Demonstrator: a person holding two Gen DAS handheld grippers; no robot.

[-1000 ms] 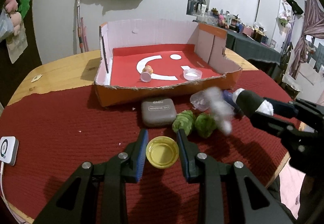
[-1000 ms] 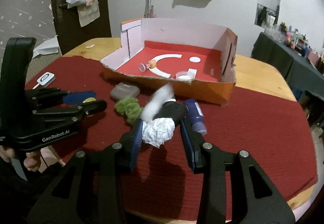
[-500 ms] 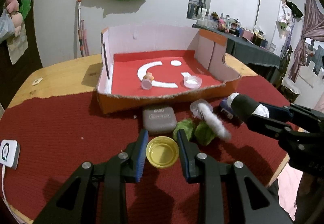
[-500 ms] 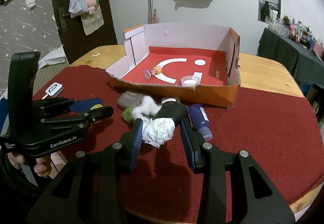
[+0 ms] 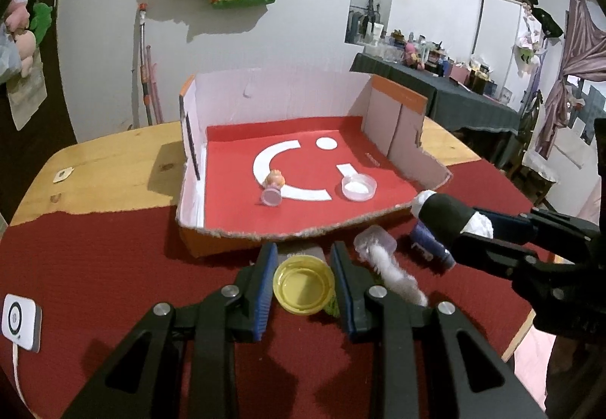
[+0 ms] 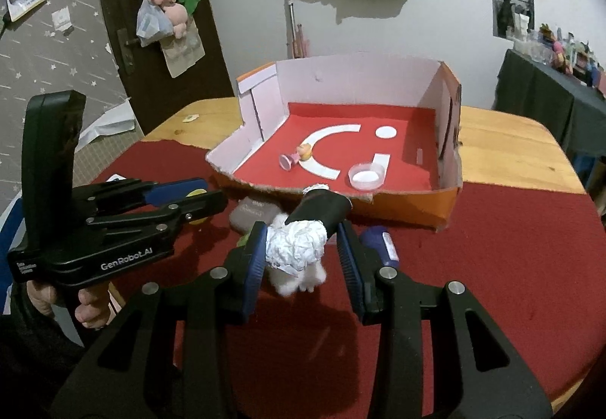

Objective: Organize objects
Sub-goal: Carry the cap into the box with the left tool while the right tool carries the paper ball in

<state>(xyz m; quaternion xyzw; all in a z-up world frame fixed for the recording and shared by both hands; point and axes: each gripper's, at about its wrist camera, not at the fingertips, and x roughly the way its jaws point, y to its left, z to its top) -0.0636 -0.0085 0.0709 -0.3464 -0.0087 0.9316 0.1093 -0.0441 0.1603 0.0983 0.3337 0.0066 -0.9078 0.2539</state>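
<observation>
**Both grippers loaded in front of the cardboard box**

We find the left gripper point(image 5: 303, 286) clamped on a yellow lid point(image 5: 304, 288), its 2 blue pads touching the lid's rim, raised above the red mat point(image 5: 94, 267) just short of the cardboard box point(image 5: 397, 104).

We find the right gripper point(image 6: 301, 248) closed on a black tube stuffed with crumpled white paper point(image 6: 303, 233); a white fluffy strip point(image 5: 395, 273) hangs from it.

Inside the box we note 1 small figurine point(image 5: 273, 186) lying on its side and 1 clear round dish point(image 5: 358, 186). On the mat near the box front lie a grey case point(image 6: 252, 212) and a blue bottle point(image 6: 380, 244).
</observation>
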